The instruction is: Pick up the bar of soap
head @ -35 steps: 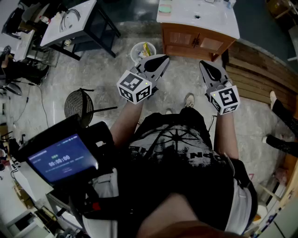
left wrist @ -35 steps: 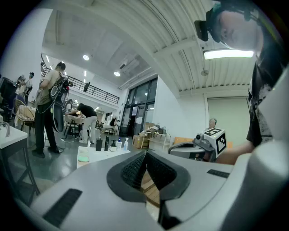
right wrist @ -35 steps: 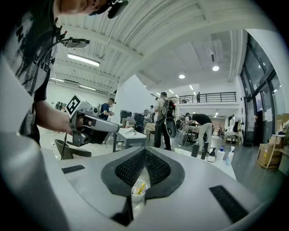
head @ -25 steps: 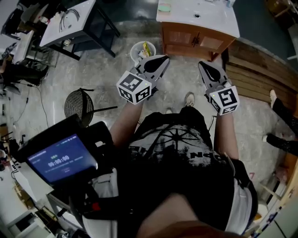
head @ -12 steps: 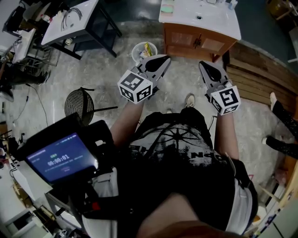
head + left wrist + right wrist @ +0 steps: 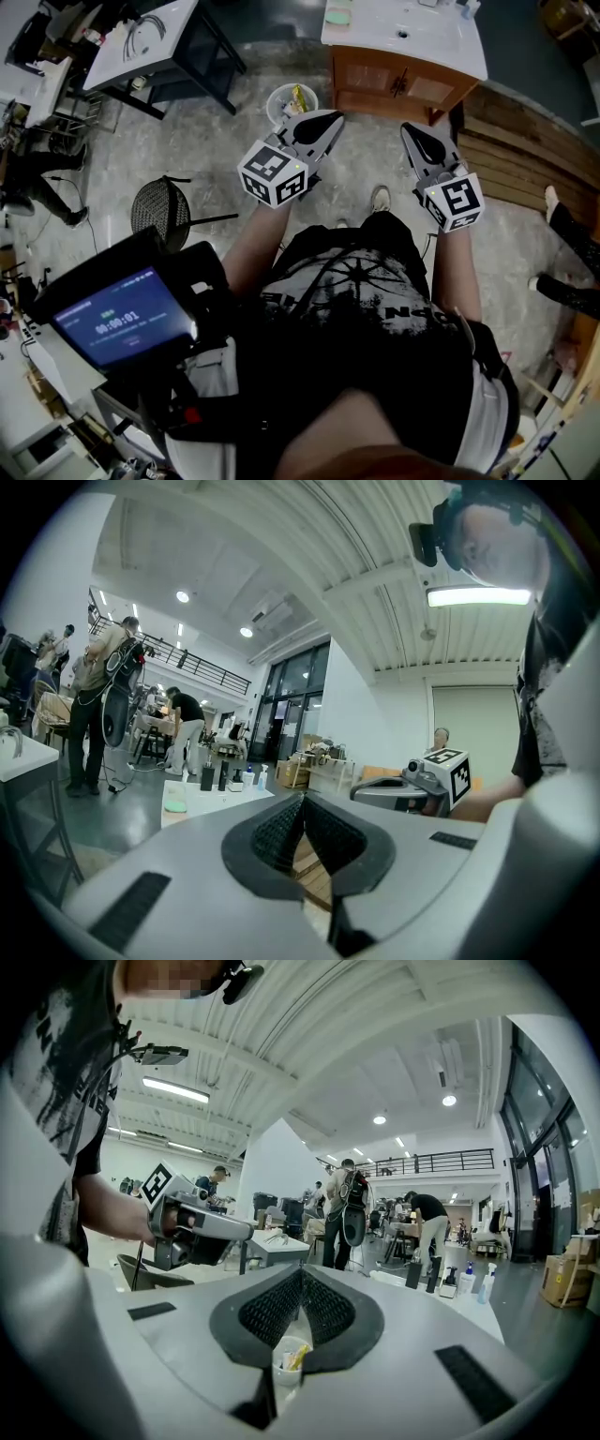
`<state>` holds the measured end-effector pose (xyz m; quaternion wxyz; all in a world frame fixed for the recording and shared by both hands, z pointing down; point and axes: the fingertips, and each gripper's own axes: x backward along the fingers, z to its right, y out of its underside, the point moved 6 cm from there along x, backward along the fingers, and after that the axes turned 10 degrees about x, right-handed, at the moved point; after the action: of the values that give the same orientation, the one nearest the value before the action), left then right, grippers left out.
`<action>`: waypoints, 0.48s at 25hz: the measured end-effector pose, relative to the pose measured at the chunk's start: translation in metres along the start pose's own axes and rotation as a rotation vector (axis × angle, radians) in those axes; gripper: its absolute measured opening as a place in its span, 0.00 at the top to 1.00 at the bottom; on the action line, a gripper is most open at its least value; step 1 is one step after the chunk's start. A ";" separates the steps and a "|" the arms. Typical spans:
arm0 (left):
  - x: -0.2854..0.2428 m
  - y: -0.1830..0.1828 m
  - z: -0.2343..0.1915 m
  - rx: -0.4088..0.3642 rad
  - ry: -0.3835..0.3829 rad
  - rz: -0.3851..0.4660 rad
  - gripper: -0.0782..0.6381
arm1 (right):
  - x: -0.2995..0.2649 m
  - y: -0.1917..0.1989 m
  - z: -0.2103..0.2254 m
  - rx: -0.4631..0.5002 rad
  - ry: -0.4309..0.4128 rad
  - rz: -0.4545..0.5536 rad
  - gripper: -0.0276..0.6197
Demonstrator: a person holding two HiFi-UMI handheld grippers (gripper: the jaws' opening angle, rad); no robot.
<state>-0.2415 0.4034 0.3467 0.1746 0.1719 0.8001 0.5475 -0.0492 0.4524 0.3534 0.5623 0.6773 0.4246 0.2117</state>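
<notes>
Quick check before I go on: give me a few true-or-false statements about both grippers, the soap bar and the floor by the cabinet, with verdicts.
1. The left gripper and right gripper are both shut and empty. True.
2. The pale green bar of soap is in the left gripper. False: it lies on the white countertop of the wooden cabinet, ahead of both grippers.
3. A white round bucket stands on the floor left of the cabinet in the head view. True.
4. The right gripper touches the cabinet. False: it is held in the air, short of it.
</notes>
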 end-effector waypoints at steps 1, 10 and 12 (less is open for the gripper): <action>-0.003 0.000 -0.006 0.002 -0.003 -0.002 0.87 | -0.005 0.003 0.003 0.000 -0.002 -0.004 0.93; -0.028 -0.001 -0.032 0.027 -0.023 -0.013 0.87 | -0.032 0.014 0.030 -0.011 -0.022 -0.011 0.93; -0.033 -0.003 -0.034 0.030 -0.029 -0.012 0.88 | -0.036 0.013 0.035 -0.012 -0.031 -0.006 0.93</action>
<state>-0.2293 0.3589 0.3581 0.1868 0.1775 0.8068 0.5317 -0.0378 0.4020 0.3629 0.5734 0.6759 0.4167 0.2021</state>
